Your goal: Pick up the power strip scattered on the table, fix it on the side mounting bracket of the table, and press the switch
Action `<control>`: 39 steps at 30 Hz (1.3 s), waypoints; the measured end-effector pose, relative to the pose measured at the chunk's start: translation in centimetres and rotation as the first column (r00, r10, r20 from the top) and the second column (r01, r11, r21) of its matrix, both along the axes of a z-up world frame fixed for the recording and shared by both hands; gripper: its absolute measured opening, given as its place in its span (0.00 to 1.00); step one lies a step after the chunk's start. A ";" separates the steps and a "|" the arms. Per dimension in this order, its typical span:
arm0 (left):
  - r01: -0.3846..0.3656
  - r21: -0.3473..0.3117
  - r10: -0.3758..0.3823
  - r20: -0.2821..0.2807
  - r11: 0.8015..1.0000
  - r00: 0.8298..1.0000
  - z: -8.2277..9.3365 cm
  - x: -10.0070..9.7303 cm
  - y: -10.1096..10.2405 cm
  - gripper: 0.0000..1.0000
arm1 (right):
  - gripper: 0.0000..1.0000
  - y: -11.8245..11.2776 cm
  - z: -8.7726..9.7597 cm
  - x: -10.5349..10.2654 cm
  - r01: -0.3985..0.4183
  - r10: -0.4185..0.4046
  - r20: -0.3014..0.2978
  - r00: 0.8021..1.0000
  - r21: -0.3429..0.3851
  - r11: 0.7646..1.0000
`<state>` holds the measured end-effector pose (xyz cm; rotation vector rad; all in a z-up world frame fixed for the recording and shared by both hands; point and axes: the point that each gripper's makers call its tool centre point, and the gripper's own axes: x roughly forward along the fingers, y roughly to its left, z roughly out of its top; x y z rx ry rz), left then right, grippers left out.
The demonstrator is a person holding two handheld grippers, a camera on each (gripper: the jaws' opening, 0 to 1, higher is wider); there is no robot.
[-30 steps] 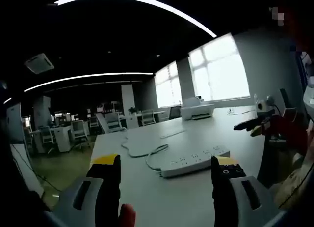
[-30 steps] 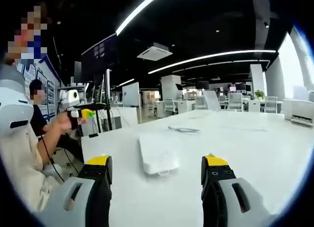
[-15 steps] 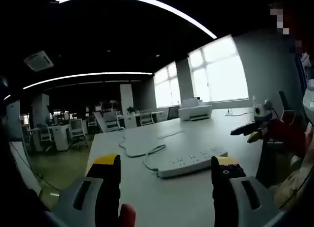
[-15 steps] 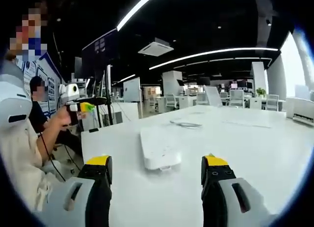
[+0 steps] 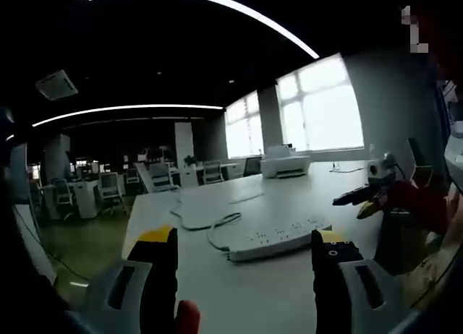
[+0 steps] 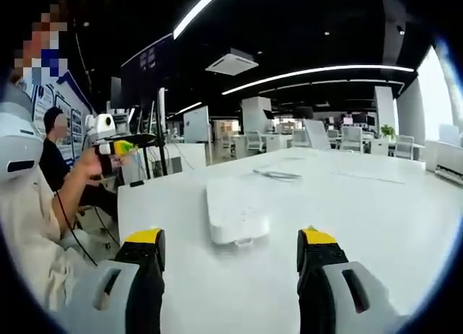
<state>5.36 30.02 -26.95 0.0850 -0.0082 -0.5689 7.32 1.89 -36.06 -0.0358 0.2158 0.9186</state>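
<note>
A white power strip [image 5: 278, 239] lies flat on the white table [image 5: 217, 290], its grey cable [image 5: 206, 222] curling off behind it. My left gripper [image 5: 244, 238] is open just short of it, yellow-tipped jaws standing on either side of the strip. In the right gripper view the same power strip [image 6: 231, 212] is seen end-on ahead of my right gripper [image 6: 233, 236], which is open and holds nothing. The right gripper [image 5: 359, 198] shows over the table's far side, held by a hand. The left gripper [image 6: 118, 147] shows at the table's left edge.
A white printer [image 5: 284, 163] stands at the table's far end by bright windows. A loose cable [image 6: 273, 174] lies further along the table [image 6: 376, 204]. A seated person [image 6: 52, 157] is off the left edge. Office desks and chairs [image 5: 108, 189] stand behind.
Both views have shifted slightly with the hands. The power strip looks a little nearer in the right gripper view. Both grippers remain open and the strip has not moved.
</note>
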 end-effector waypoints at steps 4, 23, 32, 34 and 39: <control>0.001 -0.002 -0.001 0.000 1.000 1.000 0.1 -0.1 0.0 0.79 | 0.71 0.6 0.0 0.2 -0.012 0.012 0.001 1.000 -0.003 1.000; -0.015 -0.005 0.015 0.019 1.000 1.000 1.1 -0.6 1.2 0.79 | 0.71 2.4 -0.5 1.3 -0.042 0.042 -0.005 0.999 -0.027 0.999; -0.017 -0.009 0.017 0.020 1.000 1.000 1.2 -0.7 1.4 0.79 | 0.71 2.9 -0.7 1.9 -0.048 0.048 -0.010 0.999 -0.038 0.998; -0.019 -0.009 0.019 0.020 1.000 1.000 1.2 -0.7 1.5 0.79 | 0.71 2.9 -0.8 2.0 -0.048 0.048 -0.009 0.999 -0.042 0.998; -0.019 -0.010 0.019 0.019 1.000 1.000 1.1 -0.7 1.6 0.79 | 0.71 3.2 -0.9 2.3 -0.051 0.051 -0.014 0.999 -0.046 0.998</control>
